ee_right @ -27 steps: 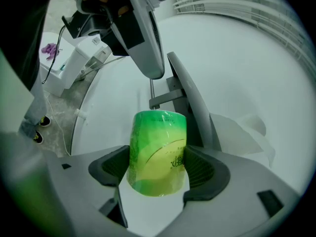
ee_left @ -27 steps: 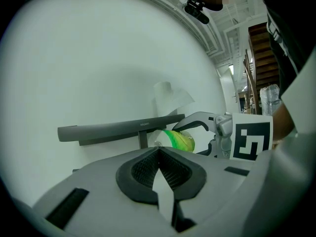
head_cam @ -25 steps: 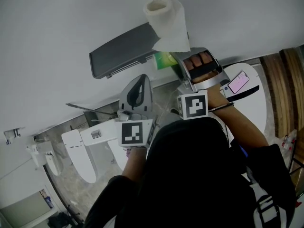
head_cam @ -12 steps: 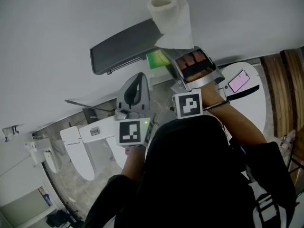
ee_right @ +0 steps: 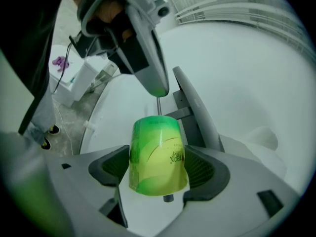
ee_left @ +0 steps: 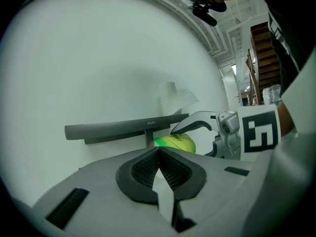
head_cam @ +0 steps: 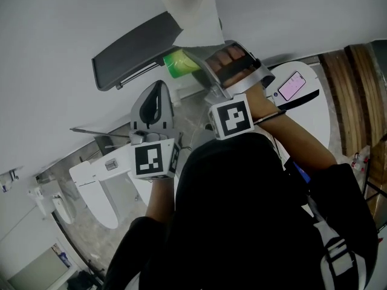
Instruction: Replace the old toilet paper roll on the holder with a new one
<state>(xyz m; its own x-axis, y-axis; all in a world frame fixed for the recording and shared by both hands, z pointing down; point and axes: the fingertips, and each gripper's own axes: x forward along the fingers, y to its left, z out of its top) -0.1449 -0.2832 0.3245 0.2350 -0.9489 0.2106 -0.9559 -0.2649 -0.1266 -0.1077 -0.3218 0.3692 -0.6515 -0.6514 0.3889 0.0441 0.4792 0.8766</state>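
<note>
We're in a bathroom, with a plain white wall (head_cam: pixel 54 35) filling most of the head view and a toilet (head_cam: pixel 100 192) down below it. The grey holder (head_cam: pixel 130 50) juts out of the wall like a little shelf. 1 white roll (head_cam: pixel 187 5) stands on top of it with a loose sheet hanging over the edge.

Just under the shelf is the green roll (ee_right: pixel 158 154), and the right gripper (ee_right: pixel 158 169) is pinching it across its sides with both pads. A thin rod lines up with its middle, but we can't tell if it's threaded on. The left gripper (ee_left: pixel 159 169) is pressed together on nothing and hangs back below the holder.

Handling guess: it's light and squashy, and the green wrap looks slick. So we'd take it mid-body with a gentle squeeze, because too much would crush the core and too little would let it slide out.
</note>
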